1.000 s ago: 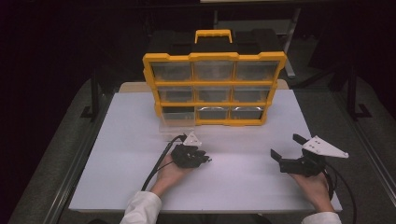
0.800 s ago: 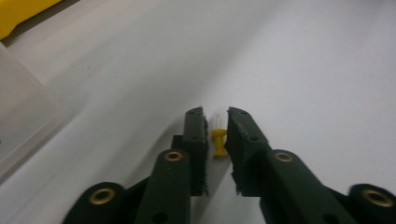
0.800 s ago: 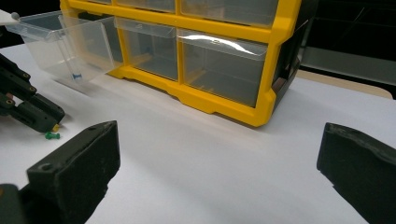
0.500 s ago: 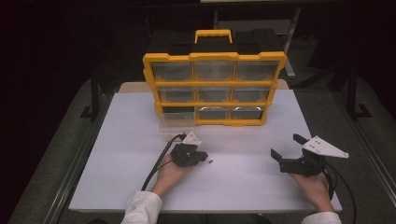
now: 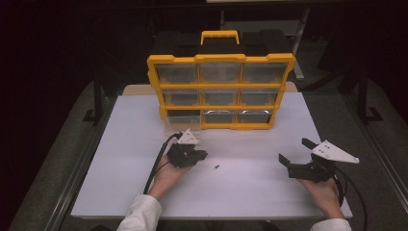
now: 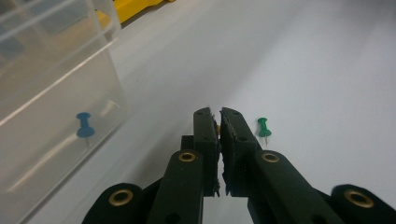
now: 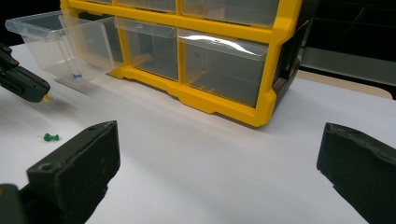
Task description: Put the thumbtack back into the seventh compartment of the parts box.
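Item: yellow pin (image 6: 218, 129), a sliver of it showing between the closed jaws of the left gripper (image 6: 220, 113), pinched near the tips. Also seen from the right gripper view as a yellow tip with a thin point poking out of that gripper's end.

Destination, by judgement: clear drawer (image 5: 183, 120), pulled out of the bottom-left slot of the organiser (image 5: 220, 91), just beyond the left gripper. A blue pin (image 6: 84, 124) already lies inside it.

Remaining stock: green pin (image 6: 263, 127), lying on the desk (image 5: 120, 144) just beside the left jaws; loose, untouched.

Right gripper (image 5: 297, 156): jaws wide apart, nothing between them, resting at the desk's right side, well apart from the work.

Handling notes: the grip is small and near the tips, so keep the squeeze steady. Lift the pin clear of the drawer's front wall before travelling over it. Release only once the tips are above the drawer's open top; a pin dropped on the rim may bounce out. Avoid nudging the green pin on departure.
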The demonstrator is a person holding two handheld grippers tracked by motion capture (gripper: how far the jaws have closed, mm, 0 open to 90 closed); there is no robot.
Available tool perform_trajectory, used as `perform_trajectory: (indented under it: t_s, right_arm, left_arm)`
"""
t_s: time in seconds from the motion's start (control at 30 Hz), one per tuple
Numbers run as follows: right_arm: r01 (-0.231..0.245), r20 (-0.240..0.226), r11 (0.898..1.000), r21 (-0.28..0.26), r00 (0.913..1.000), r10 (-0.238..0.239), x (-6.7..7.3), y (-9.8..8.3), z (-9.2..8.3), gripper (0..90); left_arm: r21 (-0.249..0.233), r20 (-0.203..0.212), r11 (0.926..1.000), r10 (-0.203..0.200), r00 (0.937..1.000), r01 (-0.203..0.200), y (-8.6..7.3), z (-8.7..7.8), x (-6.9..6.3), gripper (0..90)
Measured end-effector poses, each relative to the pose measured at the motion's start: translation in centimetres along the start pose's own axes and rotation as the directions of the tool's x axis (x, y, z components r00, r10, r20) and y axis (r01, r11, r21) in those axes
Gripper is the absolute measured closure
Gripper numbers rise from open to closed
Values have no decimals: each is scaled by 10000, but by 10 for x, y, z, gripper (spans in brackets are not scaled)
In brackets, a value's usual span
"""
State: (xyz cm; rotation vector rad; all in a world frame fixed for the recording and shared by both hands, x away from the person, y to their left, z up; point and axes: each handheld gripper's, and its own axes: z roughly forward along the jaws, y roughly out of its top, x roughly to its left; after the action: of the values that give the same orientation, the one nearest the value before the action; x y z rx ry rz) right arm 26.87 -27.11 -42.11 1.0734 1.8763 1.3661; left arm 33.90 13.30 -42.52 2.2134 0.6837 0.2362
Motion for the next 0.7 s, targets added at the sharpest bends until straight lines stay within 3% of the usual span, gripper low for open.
perform_trajectory:
  t_s: [0.43,0.7]
  right_arm:
    - [-39,-80,10000,41,10000,39,1,-1,1,0]
    - [-45,-82,10000,44,10000,45,0,-1,1,0]
  left_arm:
    - [-388,-118,9990,238,9996,-242,14,-25,1,857]
    - [-750,-199,9970,177,9996,-192,20,-35,5,857]
